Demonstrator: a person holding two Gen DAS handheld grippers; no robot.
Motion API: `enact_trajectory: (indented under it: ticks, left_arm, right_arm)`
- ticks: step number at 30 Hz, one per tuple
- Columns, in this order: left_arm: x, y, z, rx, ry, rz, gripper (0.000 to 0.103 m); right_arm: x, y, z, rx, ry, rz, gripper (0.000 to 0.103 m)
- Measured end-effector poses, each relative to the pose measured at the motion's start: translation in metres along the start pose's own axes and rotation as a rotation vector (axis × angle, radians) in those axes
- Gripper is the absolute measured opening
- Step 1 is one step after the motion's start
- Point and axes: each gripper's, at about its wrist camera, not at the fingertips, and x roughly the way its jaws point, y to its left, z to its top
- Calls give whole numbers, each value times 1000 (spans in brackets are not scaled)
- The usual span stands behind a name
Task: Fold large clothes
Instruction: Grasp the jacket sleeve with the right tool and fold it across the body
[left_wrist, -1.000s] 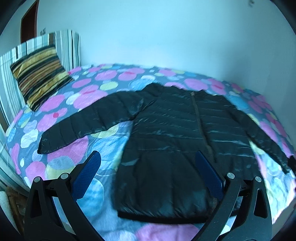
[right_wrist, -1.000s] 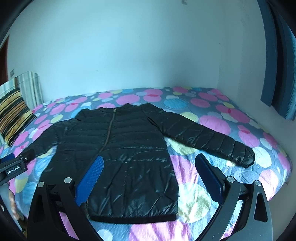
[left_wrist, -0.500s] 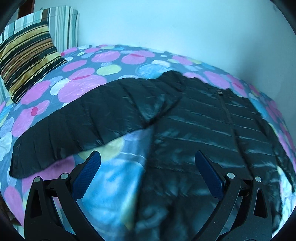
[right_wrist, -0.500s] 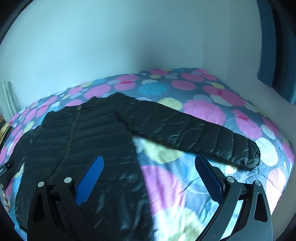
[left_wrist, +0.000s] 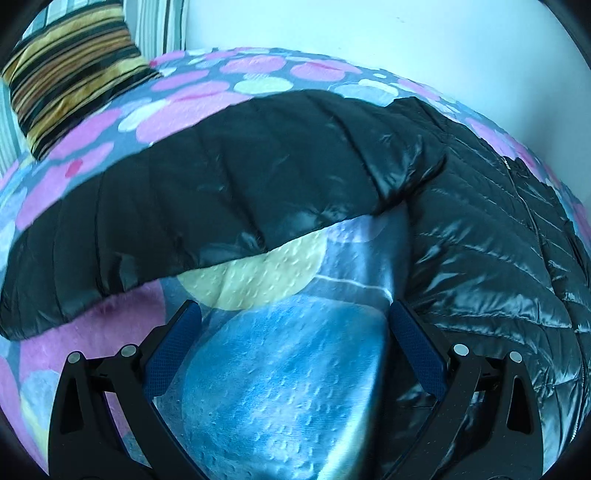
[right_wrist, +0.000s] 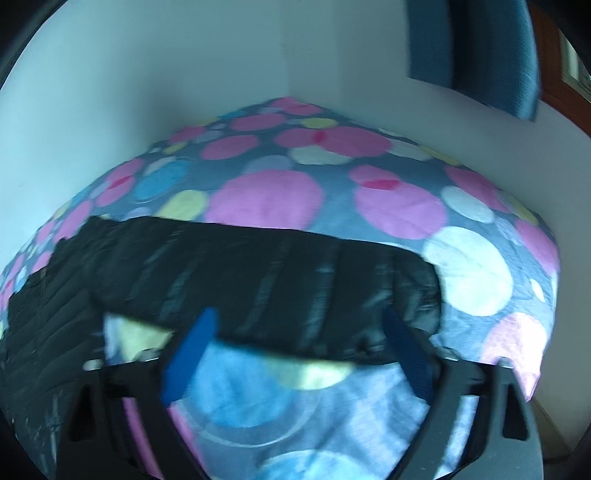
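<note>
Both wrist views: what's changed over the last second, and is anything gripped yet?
Both came down and outward from the jacket's hem. The left hand-held gripper now faces the left sleeve, open over bare bedspread. The right hand-held gripper has reached the right sleeve, its jaws closing with the sleeve's edge between them; nothing is gripped yet. The jacket lies flat as before.

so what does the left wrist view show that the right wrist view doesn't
Only the left wrist view shows the striped pillow, the jacket's zipped front and the left gripper, open over bare bedspread beside one sleeve.

Only the right wrist view shows the room corner, the blue curtain, the other sleeve with its cuff, and the right gripper, closing, the sleeve's edge between its fingers.

Both show the black puffer jacket on the spotted bedspread.
</note>
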Motion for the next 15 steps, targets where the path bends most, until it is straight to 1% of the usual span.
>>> enact_trajectory:
  ticks: [1, 4, 7, 9, 10, 12, 13, 15]
  left_arm:
    - [0, 1, 0, -3, -1, -3, 101]
    - [2, 1, 0, 7, 0, 1, 101]
    - [3, 1, 0, 6, 5, 2, 101]
    - [3, 1, 0, 6, 4, 4, 101]
    - [3, 1, 0, 7, 5, 10, 101]
    - [3, -1, 0, 19, 5, 30, 101]
    - [0, -2, 0, 26, -2, 63, 101]
    - [-6, -3, -1, 45, -33, 164, 101]
  right_arm:
    - [6, -9, 1, 23, 15, -24, 66]
    - [16, -33, 3, 93, 40, -31, 66]
    - [21, -50, 4, 130, 42, -65, 67]
    - [26, -61, 5, 164, 45, -67, 68]
    - [28, -67, 5, 191, 51, -60, 71]
    - [33, -77, 6, 232, 63, -38, 73]
    - [33, -79, 5, 241, 64, -36, 74]
    - [35, -84, 5, 266, 66, -26, 75]
